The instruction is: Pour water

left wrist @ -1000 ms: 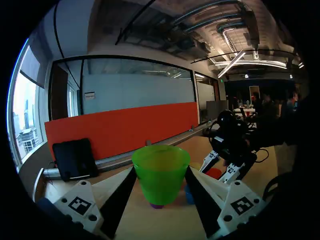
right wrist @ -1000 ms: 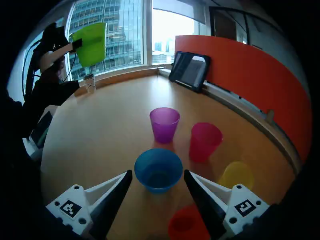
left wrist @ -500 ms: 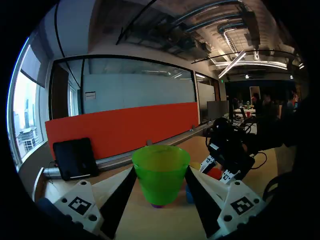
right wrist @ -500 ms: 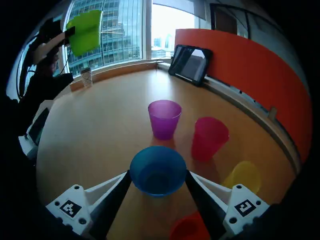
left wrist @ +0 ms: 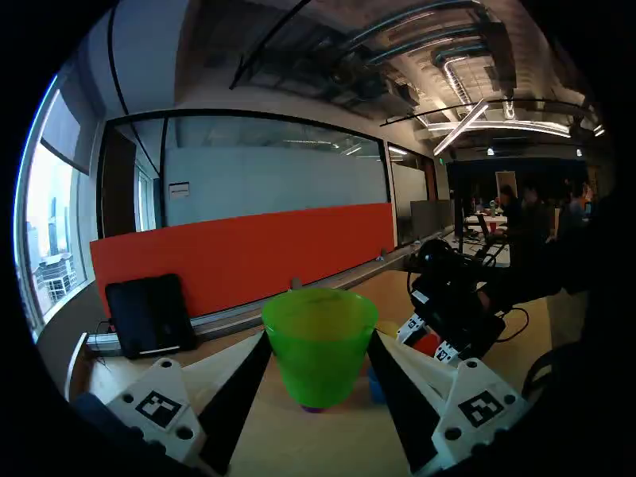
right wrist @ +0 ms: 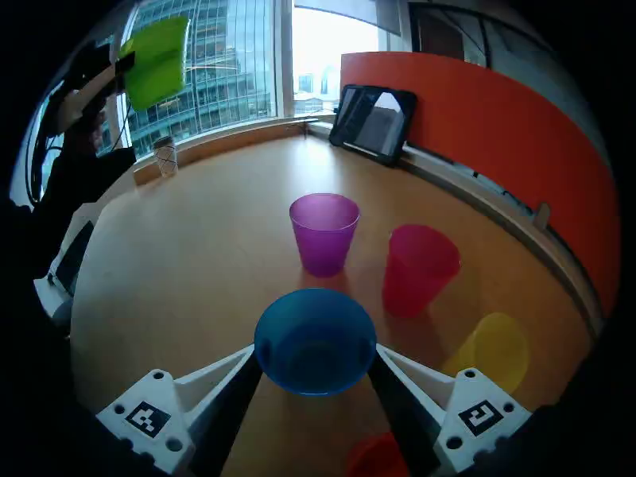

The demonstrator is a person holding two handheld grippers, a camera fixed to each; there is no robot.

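Observation:
My left gripper is shut on a green cup and holds it upright in the air above the table. The green cup and the hand holding that gripper also appear far off at the upper left in the right gripper view. A blue cup stands on the wooden table. My right gripper is low over the table, open, with one finger close on either side of the blue cup. No water shows in the blue cup. The right gripper is at the right in the left gripper view.
Behind the blue cup stand a purple cup and a pink cup. A yellow cup and a red cup sit to the right. A tablet leans on the orange wall panel, and a paper cup stands by the window.
My right gripper has moved forward, so the blue cup now sits between its fingers. The left gripper holds the green cup almost still.

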